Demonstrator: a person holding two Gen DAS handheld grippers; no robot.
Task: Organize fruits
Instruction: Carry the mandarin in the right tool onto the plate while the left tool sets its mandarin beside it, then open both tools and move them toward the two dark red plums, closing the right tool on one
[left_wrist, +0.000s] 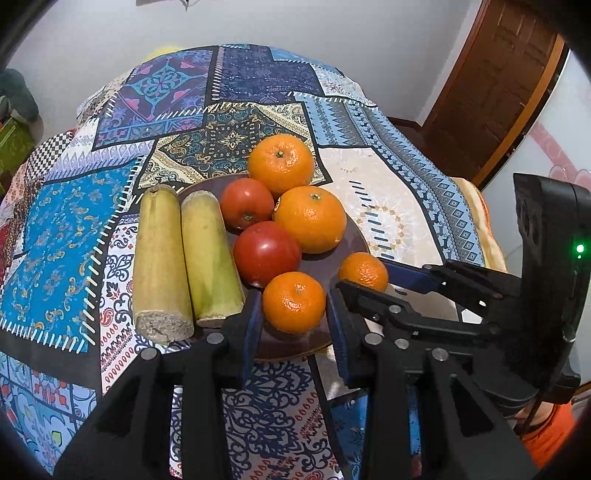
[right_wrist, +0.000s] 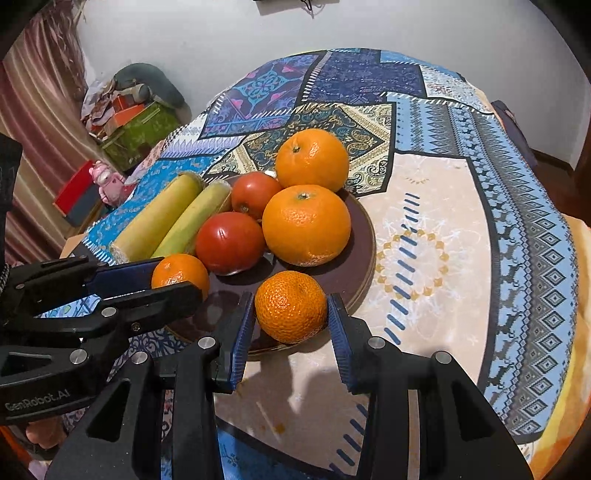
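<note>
A brown plate (left_wrist: 351, 243) (right_wrist: 364, 254) holds two big oranges (left_wrist: 309, 218) (right_wrist: 306, 224), two tomatoes (left_wrist: 266, 253) (right_wrist: 229, 242) and two small mandarins. Two yellow-green cane pieces (left_wrist: 159, 258) (right_wrist: 159, 218) lie at its left edge. My left gripper (left_wrist: 293, 306) is shut on one small mandarin (left_wrist: 294, 301) at the plate's near rim; it also shows in the right wrist view (right_wrist: 180, 274). My right gripper (right_wrist: 291, 308) is shut on the other small mandarin (right_wrist: 290, 305), which shows in the left wrist view (left_wrist: 364, 271) too.
The plate sits on a table under a patchwork cloth (left_wrist: 74, 229) (right_wrist: 461, 229). A white wall stands behind. A brown door (left_wrist: 495, 92) is at the right. Boxes and clutter (right_wrist: 133, 122) lie on the floor to the left.
</note>
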